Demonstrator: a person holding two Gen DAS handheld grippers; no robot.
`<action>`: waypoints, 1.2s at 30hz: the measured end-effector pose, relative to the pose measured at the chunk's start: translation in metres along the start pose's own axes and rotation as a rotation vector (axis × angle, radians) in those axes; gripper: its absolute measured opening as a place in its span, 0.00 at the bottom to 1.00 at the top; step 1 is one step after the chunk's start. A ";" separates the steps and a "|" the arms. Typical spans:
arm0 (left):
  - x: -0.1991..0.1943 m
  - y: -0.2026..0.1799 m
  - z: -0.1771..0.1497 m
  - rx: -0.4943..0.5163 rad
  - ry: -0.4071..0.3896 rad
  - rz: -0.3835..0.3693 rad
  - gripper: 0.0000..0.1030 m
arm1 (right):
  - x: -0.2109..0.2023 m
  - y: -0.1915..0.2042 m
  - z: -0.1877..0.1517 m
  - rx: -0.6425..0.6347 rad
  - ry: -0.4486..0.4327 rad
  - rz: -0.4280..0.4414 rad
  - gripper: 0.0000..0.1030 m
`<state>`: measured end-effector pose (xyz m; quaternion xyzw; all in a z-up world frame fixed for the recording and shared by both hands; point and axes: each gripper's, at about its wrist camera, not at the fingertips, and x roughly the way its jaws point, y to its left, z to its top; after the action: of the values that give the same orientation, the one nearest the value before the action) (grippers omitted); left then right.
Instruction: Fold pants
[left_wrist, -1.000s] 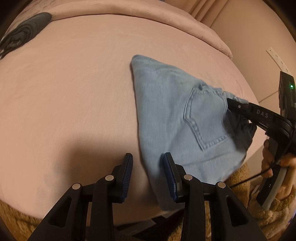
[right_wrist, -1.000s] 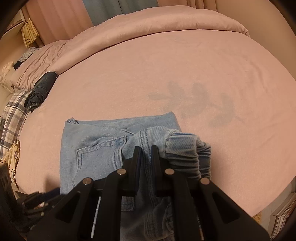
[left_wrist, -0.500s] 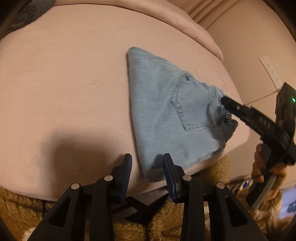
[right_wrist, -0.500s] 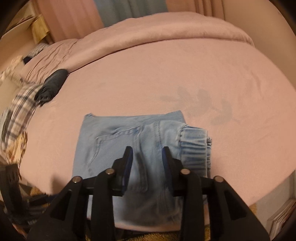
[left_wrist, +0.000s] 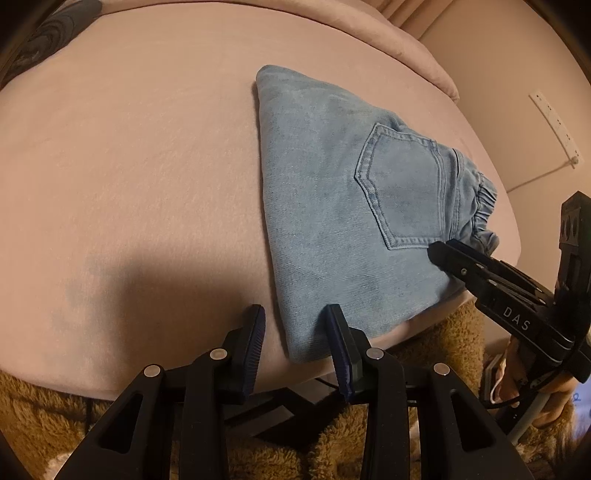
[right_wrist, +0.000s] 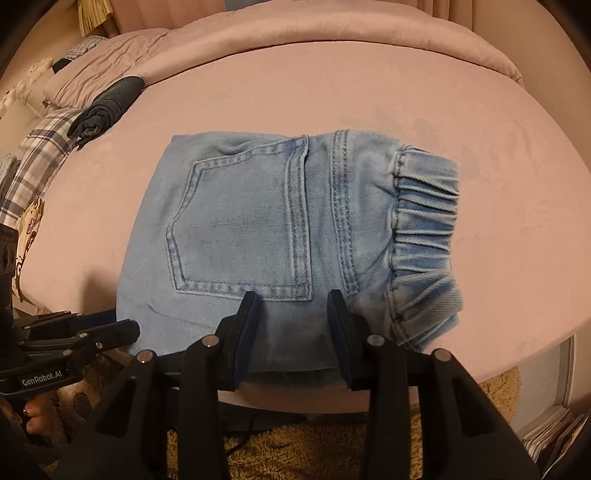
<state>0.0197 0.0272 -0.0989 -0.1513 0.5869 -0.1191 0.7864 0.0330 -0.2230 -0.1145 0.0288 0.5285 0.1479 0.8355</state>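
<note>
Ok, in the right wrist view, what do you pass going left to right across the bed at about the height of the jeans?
Plaid fabric → rolled dark garment → back pocket of the folded jeans → gathered elastic waistband → bare pink bedspread.

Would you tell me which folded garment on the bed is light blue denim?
The folded jeans at the near edge, showing a back pocket and elastic waistband; the other bundle by the pillows is dark.

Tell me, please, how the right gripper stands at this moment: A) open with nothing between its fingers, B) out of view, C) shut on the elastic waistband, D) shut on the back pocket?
A: the right gripper has its fingers spread apart above the folded jeans, gripping no fabric.
</note>
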 end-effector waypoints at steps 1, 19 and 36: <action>0.000 0.000 -0.001 0.002 -0.001 0.002 0.36 | 0.000 0.000 -0.001 0.001 0.000 0.000 0.37; -0.003 0.010 0.008 -0.021 0.035 -0.054 0.36 | -0.004 -0.006 -0.005 0.026 -0.014 0.003 0.37; -0.014 0.004 0.053 -0.006 -0.085 -0.070 0.73 | -0.059 -0.037 -0.004 0.087 -0.181 0.113 0.74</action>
<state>0.0666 0.0409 -0.0743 -0.1790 0.5478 -0.1385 0.8054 0.0139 -0.2753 -0.0721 0.1081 0.4541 0.1684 0.8682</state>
